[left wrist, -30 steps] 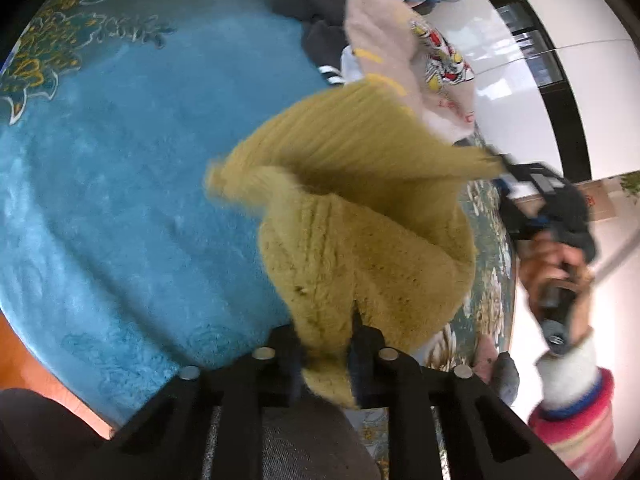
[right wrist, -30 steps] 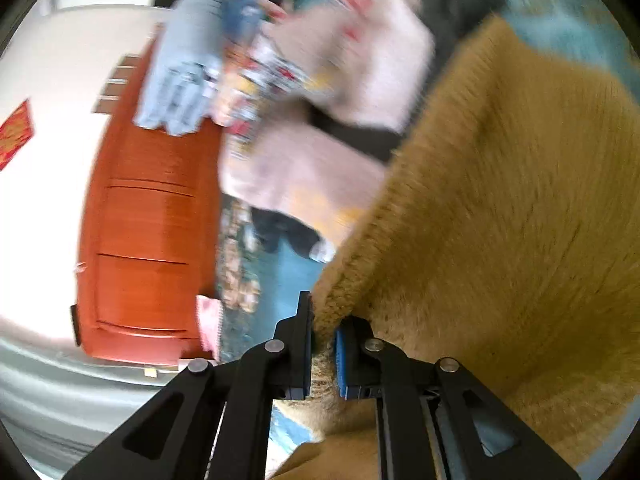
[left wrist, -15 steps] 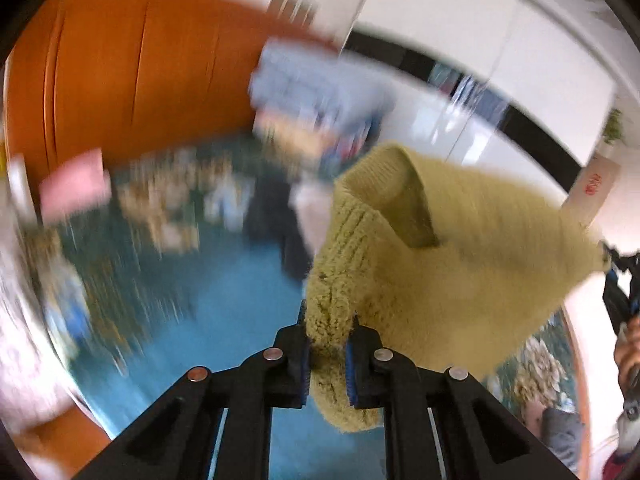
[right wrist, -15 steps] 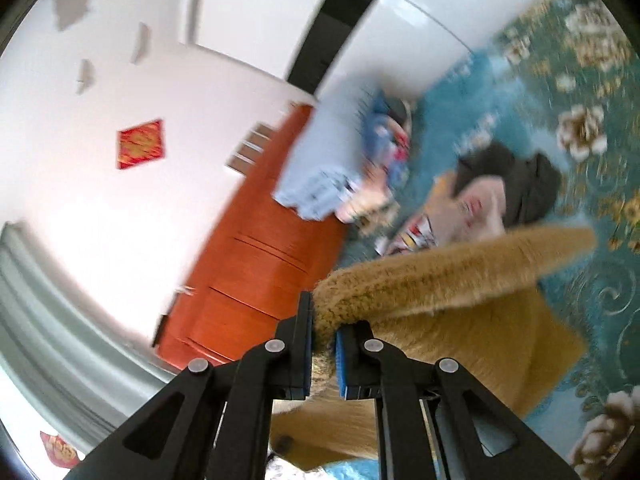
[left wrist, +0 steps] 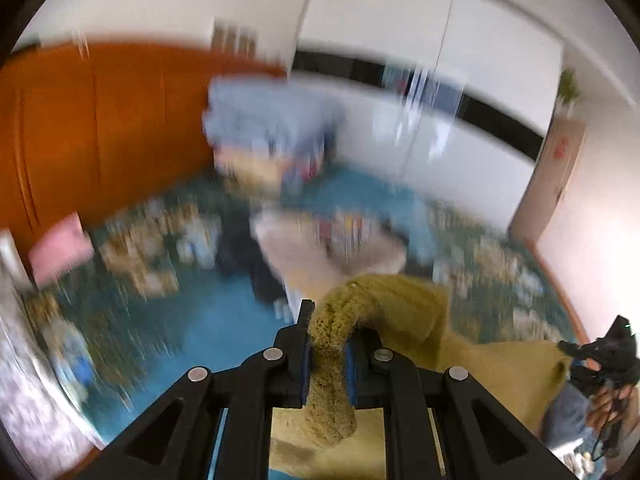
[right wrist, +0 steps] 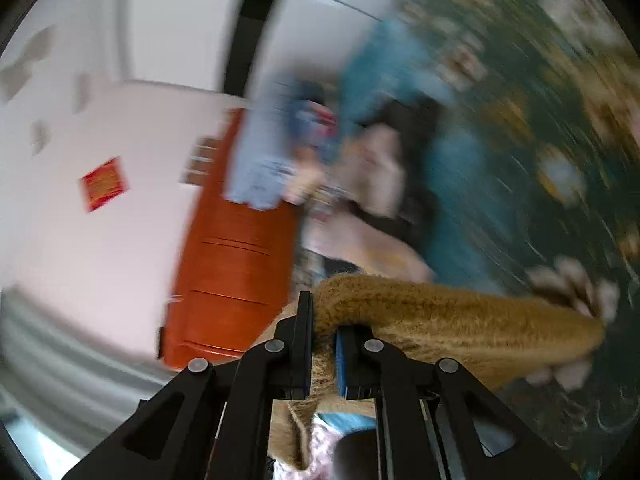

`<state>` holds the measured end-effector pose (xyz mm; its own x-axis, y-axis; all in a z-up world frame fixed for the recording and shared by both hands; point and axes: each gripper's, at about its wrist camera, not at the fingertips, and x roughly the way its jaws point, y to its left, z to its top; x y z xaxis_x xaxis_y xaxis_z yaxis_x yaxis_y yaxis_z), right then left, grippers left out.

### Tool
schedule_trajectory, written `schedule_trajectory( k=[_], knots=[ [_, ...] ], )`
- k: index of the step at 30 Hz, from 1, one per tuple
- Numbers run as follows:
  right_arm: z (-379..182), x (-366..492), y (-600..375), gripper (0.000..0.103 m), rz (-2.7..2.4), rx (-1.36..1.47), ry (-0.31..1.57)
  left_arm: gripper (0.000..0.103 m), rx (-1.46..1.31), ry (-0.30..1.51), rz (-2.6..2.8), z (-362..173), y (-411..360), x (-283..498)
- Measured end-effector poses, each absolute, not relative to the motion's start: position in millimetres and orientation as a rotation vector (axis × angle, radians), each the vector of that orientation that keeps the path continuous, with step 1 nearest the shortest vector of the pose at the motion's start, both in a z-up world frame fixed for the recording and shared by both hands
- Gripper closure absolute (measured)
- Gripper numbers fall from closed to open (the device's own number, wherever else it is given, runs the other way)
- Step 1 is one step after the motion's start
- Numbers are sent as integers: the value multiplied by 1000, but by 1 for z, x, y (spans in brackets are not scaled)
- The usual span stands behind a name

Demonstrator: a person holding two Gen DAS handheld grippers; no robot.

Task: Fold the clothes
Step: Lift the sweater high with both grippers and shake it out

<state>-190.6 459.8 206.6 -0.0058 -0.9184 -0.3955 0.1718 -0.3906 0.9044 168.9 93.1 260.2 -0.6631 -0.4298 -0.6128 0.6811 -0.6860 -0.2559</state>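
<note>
My left gripper (left wrist: 327,350) is shut on one edge of a mustard-yellow knit sweater (left wrist: 404,312), which drapes to the right toward my other hand. My right gripper (right wrist: 323,354) is shut on another edge of the same sweater (right wrist: 452,320), which stretches off to the right. The right gripper also shows at the right edge of the left wrist view (left wrist: 612,354). The sweater is held up above a teal floral bedspread (left wrist: 208,320). Both views are motion-blurred.
A pile of loose clothes (left wrist: 328,240), pink, black and patterned, lies further back on the bedspread. A stack of light blue folded clothes (left wrist: 264,120) sits against an orange wooden headboard (left wrist: 100,128). A pink item (left wrist: 60,248) lies at the left.
Both grippers swung upward with the sweater still held. The views went from facing down at the bedspread to facing the headboard and walls. The sweater now hangs lower in view, spread between the two grippers.
</note>
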Motion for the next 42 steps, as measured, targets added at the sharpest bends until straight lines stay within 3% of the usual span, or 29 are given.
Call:
schedule_trajectory(
  k=[6, 17, 19, 21, 25, 28, 30, 32, 42],
  knots=[
    [110, -206, 437, 93, -1601, 1603, -783, 89, 959, 795, -2193, 167, 96, 125],
    [56, -237, 405, 90, -1653, 1700, -644, 89, 1064, 913, -2059, 97, 76, 106],
    [64, -235, 414, 72, -1651, 1678, -623, 89, 1066, 940, -2043, 89, 74, 107],
    [83, -227, 430, 63, -1698, 1626, -573, 89, 1069, 967, -2027, 81, 71, 108],
    [129, -195, 443, 58, -1830, 1452, -312, 89, 1074, 1019, -1993, 65, 67, 109],
    [140, -142, 409, 56, -1729, 1326, -12, 89, 1088, 1041, -1980, 61, 66, 109],
    [142, -103, 383, 49, -1625, 1239, 179, 89, 1095, 1055, -1974, 58, 65, 109],
    [130, -66, 356, 44, -1532, 1183, 322, 88, 1087, 1079, -1972, 57, 65, 113],
    [82, 5, 288, 43, -1477, 952, 837, 86, 1079, 1139, -1962, 51, 63, 118]
  ],
)
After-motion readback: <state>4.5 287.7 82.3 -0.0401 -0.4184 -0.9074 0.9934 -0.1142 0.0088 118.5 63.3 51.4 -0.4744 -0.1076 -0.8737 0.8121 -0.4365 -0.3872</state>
